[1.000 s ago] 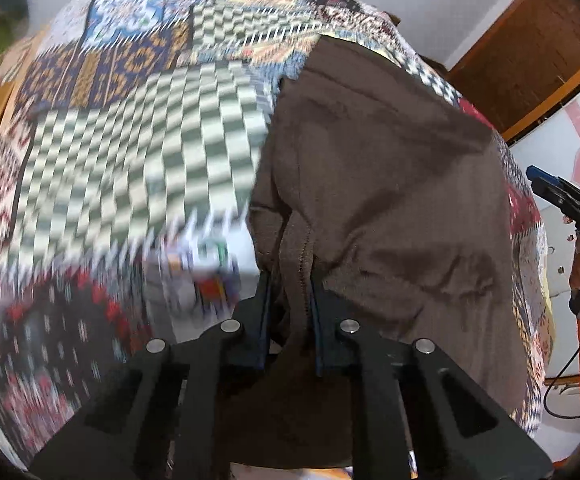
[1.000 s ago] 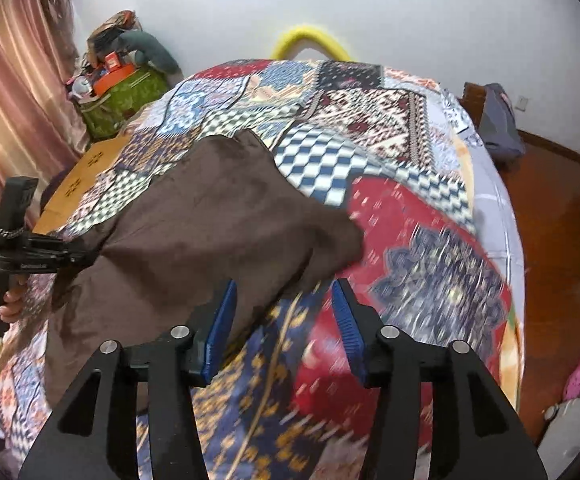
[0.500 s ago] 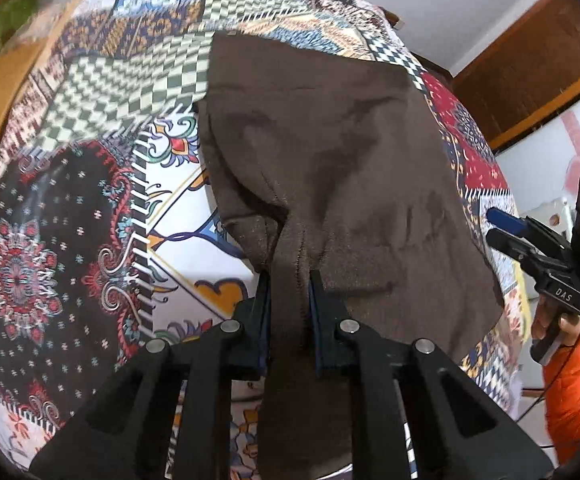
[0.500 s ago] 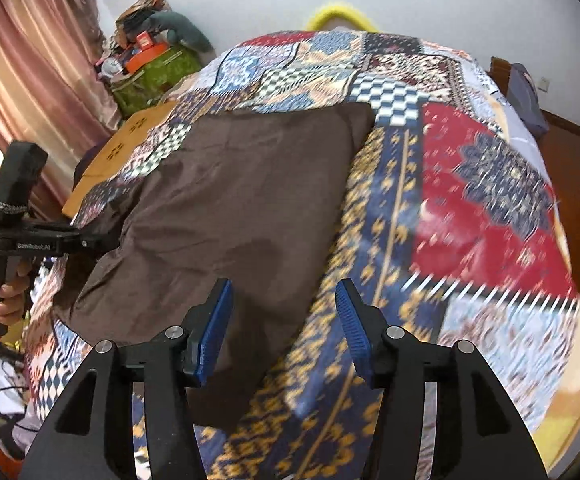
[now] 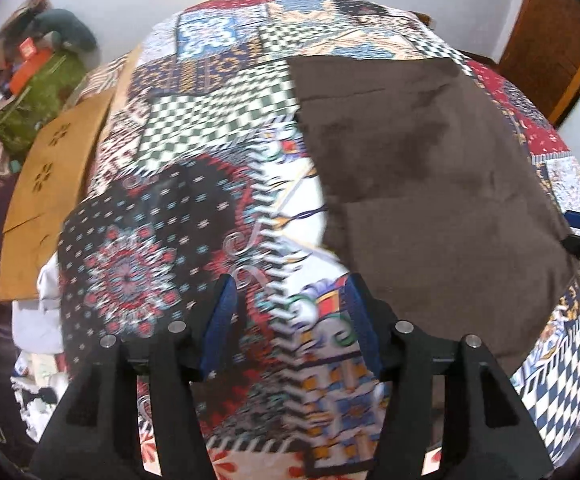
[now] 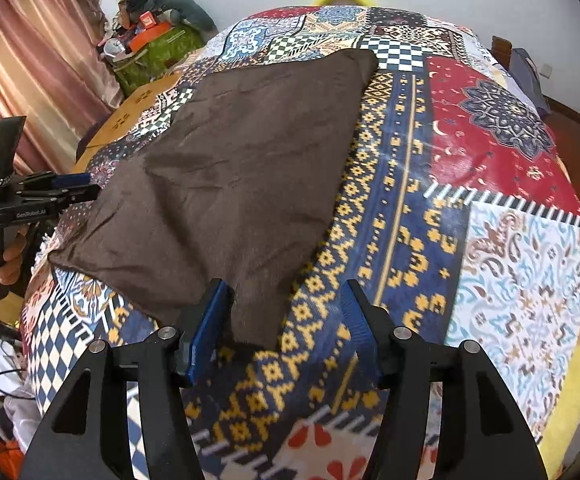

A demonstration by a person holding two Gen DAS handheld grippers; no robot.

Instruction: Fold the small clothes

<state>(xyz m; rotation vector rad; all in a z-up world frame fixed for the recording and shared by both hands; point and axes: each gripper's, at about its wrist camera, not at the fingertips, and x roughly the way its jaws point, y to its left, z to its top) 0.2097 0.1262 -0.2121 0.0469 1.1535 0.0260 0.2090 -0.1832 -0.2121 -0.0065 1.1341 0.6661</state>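
Observation:
A brown garment (image 5: 430,184) lies spread flat on the patchwork bedspread (image 5: 137,248). In the left wrist view my left gripper (image 5: 287,320) is open and empty, above the bedspread just left of the garment's near edge. In the right wrist view the garment (image 6: 241,168) fills the middle, and my right gripper (image 6: 283,320) is open with the garment's near corner between its fingers, not gripped. The left gripper also shows in the right wrist view (image 6: 77,188) at the garment's left corner.
A brown cardboard sheet (image 5: 49,184) lies along the bed's left side. A green bag with clutter (image 6: 157,48) sits by the pink curtain (image 6: 29,60). A wooden door (image 5: 550,40) is at the right. Clothes and cables lie on the floor at the left (image 6: 1,380).
My left gripper has let go of the brown garment and opened, shifting left off it. The garment now lies flat. My right gripper has come down to the garment's near corner.

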